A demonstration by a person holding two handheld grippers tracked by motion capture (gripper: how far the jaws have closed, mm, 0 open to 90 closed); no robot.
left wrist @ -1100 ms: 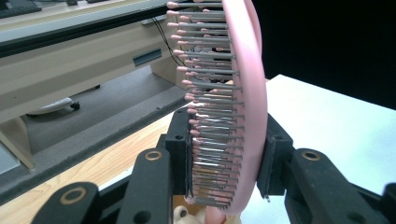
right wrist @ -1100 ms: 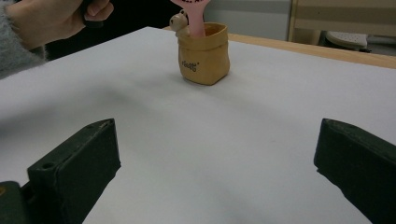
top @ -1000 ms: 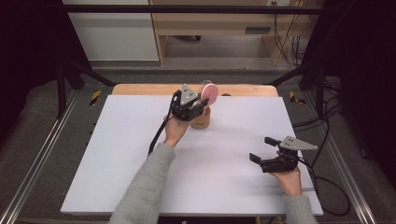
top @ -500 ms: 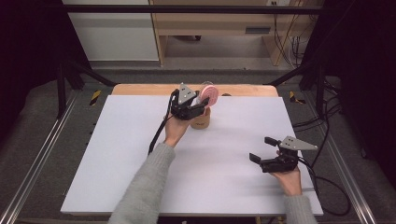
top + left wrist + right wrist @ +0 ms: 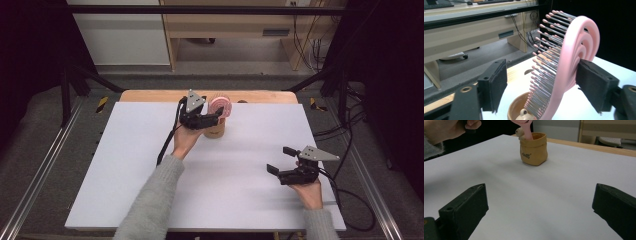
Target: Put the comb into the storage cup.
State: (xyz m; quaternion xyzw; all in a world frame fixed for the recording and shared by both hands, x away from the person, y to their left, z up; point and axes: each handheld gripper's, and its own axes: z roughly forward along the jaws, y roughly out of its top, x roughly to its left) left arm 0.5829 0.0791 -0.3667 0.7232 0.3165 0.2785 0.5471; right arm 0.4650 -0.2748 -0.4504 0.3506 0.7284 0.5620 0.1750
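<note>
A pink hairbrush (image 5: pixel 220 106) stands upright with its handle down in a small tan sack-shaped cup (image 5: pixel 214 131) at the back middle of the table. My left gripper (image 5: pixel 218 114) is open around the brush head. In the left gripper view the brush (image 5: pixel 574 50) leans by the right-hand pad (image 5: pixel 594 87), and its bristles stop short of the other pad, above the cup (image 5: pixel 516 110). My right gripper (image 5: pixel 281 160) is open and holds nothing near the front right. Its view looks across at the cup (image 5: pixel 533 148) and the brush handle (image 5: pixel 524 122).
A white board (image 5: pixel 125 165) covers the table, with a wooden strip (image 5: pixel 150 95) along its far edge. A small figure (image 5: pixel 519 132) sits on the cup's rim. Beyond the table are a desk and cables on the floor.
</note>
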